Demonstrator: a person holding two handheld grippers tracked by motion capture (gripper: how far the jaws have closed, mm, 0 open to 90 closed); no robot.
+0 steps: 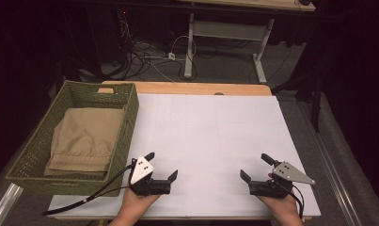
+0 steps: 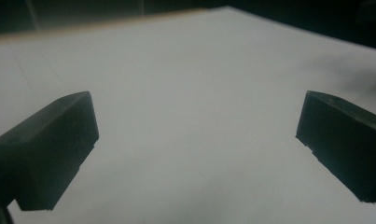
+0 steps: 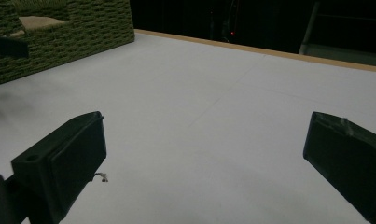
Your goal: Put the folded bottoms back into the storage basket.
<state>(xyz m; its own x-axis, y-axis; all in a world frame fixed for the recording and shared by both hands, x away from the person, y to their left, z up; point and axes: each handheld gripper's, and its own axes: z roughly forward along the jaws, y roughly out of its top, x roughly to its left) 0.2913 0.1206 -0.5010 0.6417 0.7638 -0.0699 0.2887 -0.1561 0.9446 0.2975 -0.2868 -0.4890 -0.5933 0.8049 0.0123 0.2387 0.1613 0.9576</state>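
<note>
folded tan cloth garment [image 1: 86, 139] lies flat in woven green basket [image 1: 127, 123], just ahead-left of left gripper [image 1: 161, 165], likely staged for pickup | left gripper: jaws spread, empty, low over white desk [image 1: 215, 136] | right gripper [image 1: 256, 167]: jaws spread, empty, well right of basket

Your left gripper [image 1: 161, 165] and right gripper [image 1: 256, 167] are black, each topped by a pale grey three-cornered plate. The tabletop [image 1: 210, 136] under them is plain white, with a light wood-coloured edge along its far side. The basket [image 1: 128, 110] is olive green in a woven pattern, and the folded cloth [image 1: 86, 139] inside it is plain tan.
</note>
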